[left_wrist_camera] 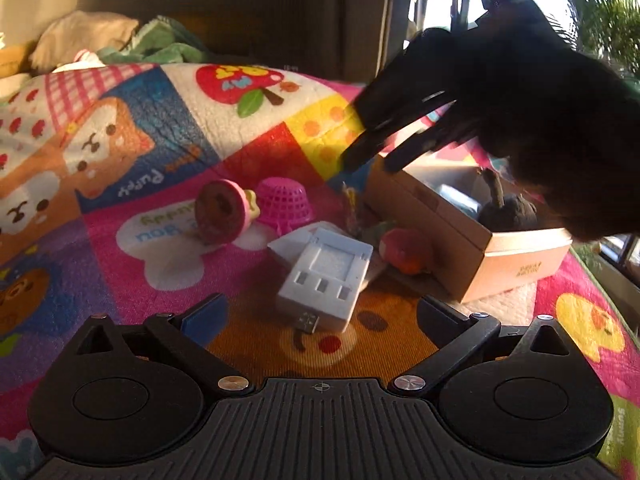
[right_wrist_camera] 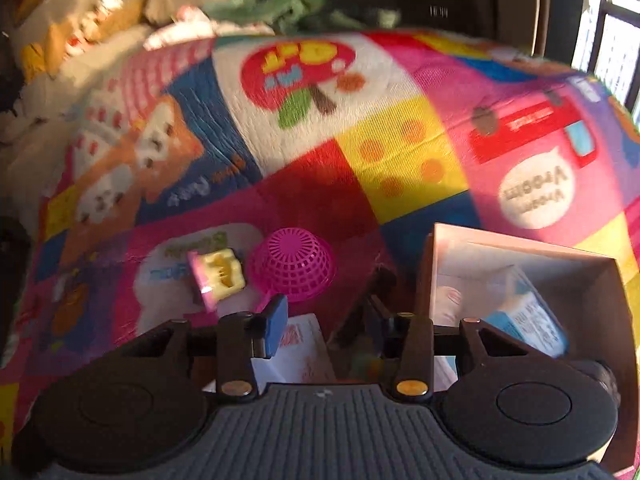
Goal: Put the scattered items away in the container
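My left gripper (left_wrist_camera: 320, 312) is open and empty, low over the colourful play mat, just short of a grey USB charger block (left_wrist_camera: 326, 276). Beyond it lie a pink toy cupcake (left_wrist_camera: 224, 212), a pink mesh basket (left_wrist_camera: 284, 200) upside down and a red-orange toy (left_wrist_camera: 404, 252). The cardboard box (left_wrist_camera: 472, 256) stands at the right with a dark stemmed object (left_wrist_camera: 506, 210) inside. My right gripper (left_wrist_camera: 368, 160) hovers over the box's far corner, open and empty. In the right wrist view the right gripper (right_wrist_camera: 328, 324) is open above the mat beside the box (right_wrist_camera: 432, 264), which holds a blue-white packet (right_wrist_camera: 532, 316).
The play mat (left_wrist_camera: 120, 240) covers a bed-like surface. Soft toys and a green cloth (left_wrist_camera: 160, 44) pile at the far edge. A white paper card (right_wrist_camera: 298, 344) lies under the right gripper. A window (right_wrist_camera: 608, 52) is at the far right.
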A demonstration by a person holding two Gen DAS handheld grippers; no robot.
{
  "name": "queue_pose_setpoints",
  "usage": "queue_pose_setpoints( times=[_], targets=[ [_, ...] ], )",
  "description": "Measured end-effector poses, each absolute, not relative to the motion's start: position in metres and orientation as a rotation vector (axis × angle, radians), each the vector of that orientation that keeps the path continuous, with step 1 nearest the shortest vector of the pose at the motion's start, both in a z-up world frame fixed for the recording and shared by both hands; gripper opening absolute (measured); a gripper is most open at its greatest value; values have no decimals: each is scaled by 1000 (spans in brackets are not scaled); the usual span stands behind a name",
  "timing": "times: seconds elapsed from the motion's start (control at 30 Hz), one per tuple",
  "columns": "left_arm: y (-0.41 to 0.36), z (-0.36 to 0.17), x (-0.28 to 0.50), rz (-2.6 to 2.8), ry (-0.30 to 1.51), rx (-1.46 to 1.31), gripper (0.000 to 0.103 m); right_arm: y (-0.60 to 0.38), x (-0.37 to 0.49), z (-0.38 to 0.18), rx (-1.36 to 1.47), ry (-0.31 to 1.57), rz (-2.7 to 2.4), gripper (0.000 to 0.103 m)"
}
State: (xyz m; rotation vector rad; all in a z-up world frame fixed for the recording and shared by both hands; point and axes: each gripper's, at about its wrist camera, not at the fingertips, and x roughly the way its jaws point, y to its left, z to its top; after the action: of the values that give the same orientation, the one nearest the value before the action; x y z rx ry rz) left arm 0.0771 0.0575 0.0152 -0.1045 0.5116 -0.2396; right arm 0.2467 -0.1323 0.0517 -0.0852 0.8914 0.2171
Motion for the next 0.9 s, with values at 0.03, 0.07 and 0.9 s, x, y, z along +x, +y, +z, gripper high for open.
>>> queue_pose_setpoints(
  times=[0.03,0.07,0.9],
  targets=[
    [61,15,77,-233,508,-122,103,-125,259,44,-113,905,164,41],
    [63,15,78,-229,509,-140,103,-118,269,36,-144,925,121,41],
    [67,10,88,-256,572,-179,103,-232,41,31,-163,847,269,25]
  ],
)
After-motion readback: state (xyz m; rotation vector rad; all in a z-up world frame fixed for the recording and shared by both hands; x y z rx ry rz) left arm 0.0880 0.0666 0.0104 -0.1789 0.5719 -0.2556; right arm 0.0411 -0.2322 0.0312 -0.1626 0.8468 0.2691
